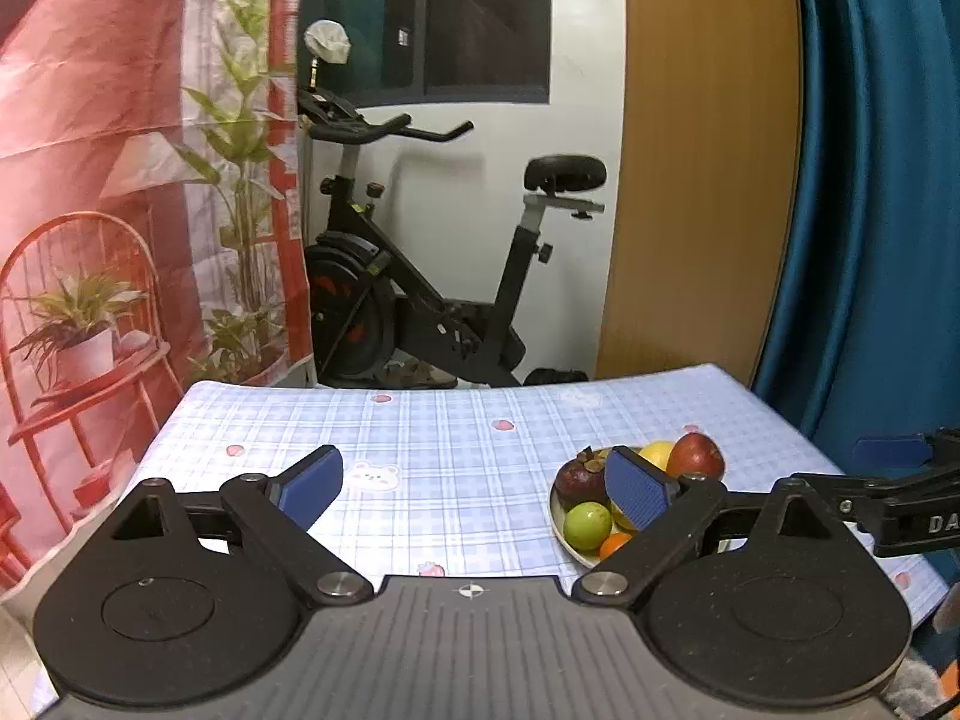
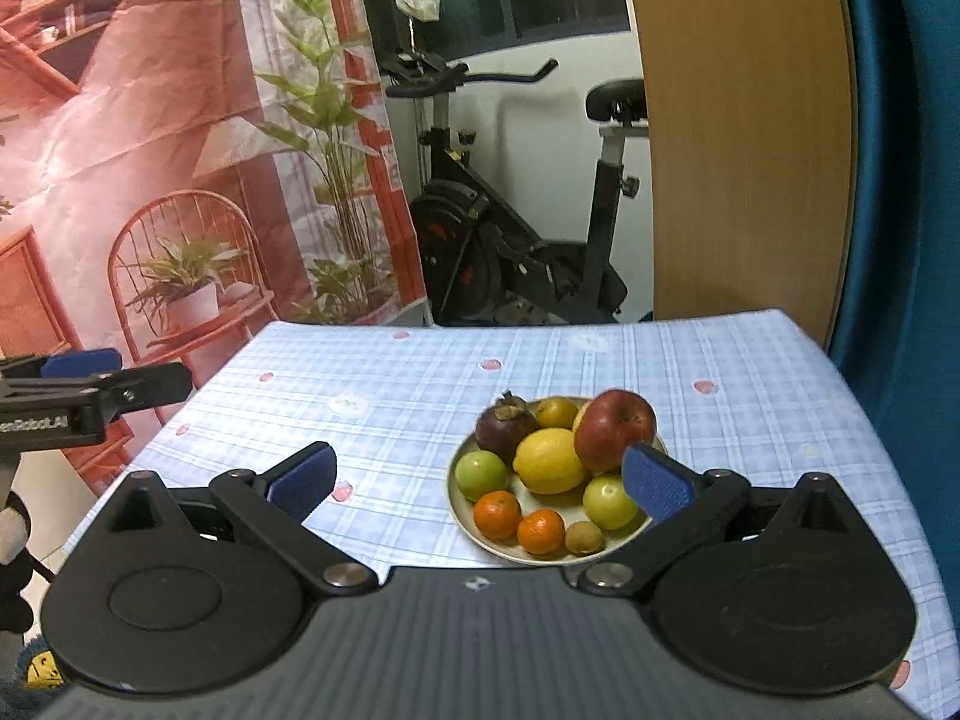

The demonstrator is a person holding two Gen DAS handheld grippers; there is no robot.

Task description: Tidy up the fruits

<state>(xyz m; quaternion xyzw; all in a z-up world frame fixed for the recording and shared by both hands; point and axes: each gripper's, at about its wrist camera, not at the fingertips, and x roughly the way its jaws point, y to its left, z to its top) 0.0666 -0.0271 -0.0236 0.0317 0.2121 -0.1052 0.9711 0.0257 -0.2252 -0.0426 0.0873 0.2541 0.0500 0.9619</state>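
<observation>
A pale plate point(image 2: 465, 525) on the blue checked tablecloth point(image 2: 420, 396) holds a red apple point(image 2: 615, 429), a lemon point(image 2: 549, 461), a dark mangosteen point(image 2: 505, 427), two green fruits point(image 2: 482, 474), two small oranges point(image 2: 497, 514) and a small brown fruit point(image 2: 583, 537). My right gripper point(image 2: 480, 480) stands open in front of the plate, nothing between its blue pads. In the left wrist view the same plate point(image 1: 561, 531) lies to the right behind the right pad, with the apple point(image 1: 696, 455) and mangosteen point(image 1: 581, 479) showing. My left gripper point(image 1: 474, 489) is open and holds nothing.
The table point(image 1: 420, 420) ends at a far edge, with an exercise bike point(image 1: 420, 276) on the floor beyond. A printed backdrop point(image 1: 120, 180) hangs at left, a teal curtain point(image 1: 870, 180) at right. The other gripper point(image 2: 90, 396) shows at the left edge of the right wrist view.
</observation>
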